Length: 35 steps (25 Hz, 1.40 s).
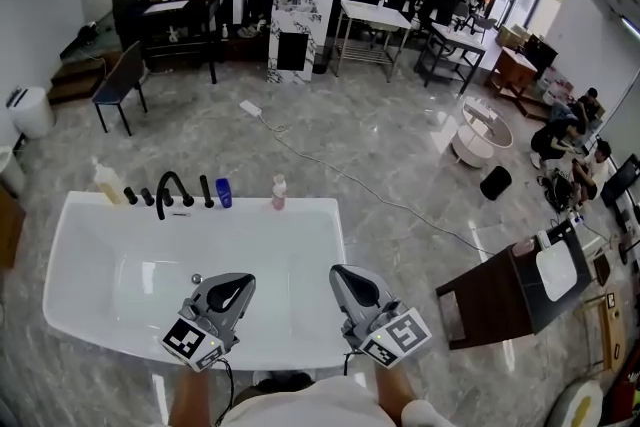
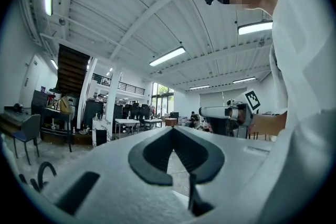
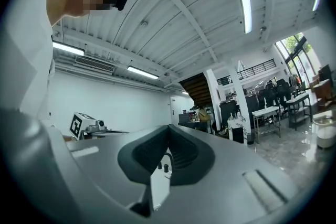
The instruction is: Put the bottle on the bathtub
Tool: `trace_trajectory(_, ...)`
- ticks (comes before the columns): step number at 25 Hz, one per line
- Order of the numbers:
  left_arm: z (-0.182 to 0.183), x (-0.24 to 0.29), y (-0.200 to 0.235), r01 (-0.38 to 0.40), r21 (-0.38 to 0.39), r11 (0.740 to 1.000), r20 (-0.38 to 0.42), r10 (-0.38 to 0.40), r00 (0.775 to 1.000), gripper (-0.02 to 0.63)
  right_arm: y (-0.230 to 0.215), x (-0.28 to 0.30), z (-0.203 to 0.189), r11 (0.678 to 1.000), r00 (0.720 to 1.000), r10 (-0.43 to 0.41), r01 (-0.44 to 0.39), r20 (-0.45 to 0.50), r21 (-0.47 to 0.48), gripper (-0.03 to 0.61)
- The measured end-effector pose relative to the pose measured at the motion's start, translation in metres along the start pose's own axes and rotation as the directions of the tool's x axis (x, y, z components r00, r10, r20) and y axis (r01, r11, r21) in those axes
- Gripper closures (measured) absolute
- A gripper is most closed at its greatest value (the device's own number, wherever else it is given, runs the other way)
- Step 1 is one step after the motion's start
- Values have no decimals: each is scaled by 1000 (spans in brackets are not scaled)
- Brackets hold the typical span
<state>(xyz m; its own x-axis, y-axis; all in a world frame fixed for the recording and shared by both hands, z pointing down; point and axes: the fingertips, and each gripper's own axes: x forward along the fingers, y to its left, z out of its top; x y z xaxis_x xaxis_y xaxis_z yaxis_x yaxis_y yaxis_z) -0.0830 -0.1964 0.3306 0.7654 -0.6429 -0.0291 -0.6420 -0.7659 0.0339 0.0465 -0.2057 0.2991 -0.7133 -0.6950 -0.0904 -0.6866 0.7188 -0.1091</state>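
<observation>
A white bathtub (image 1: 70, 225) fills the lower left of the head view. On its far rim, beside a black faucet (image 1: 172, 190), stand a yellowish bottle (image 1: 107, 183), a small blue bottle (image 1: 223, 193) and a pink bottle (image 1: 278, 192). My left gripper (image 1: 240, 287) and right gripper (image 1: 348, 277) hover side by side over the tub's near rim, close to my body and far from the bottles. Both are shut with nothing between the jaws. In the left gripper view the left gripper (image 2: 173, 129) points up into the room, and so does the right gripper (image 3: 169, 127) in its own view.
A power strip (image 1: 250, 108) with a long cable lies on the marble floor behind the tub. A dark cabinet with a white basin (image 1: 520, 290) stands to the right. A chair (image 1: 120, 80), a white bin (image 1: 30, 110), a round white table (image 1: 485, 125) and seated people (image 1: 570, 130) are farther off.
</observation>
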Motion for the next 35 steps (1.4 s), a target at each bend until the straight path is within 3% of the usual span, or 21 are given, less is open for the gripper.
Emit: trace_trajectory(35, -14, -7, -15, 5, -6, 1000, -36, -5, 999, 611, 12, -4, -16, 1000, 1000, 6, -5, -15, 17, 581)
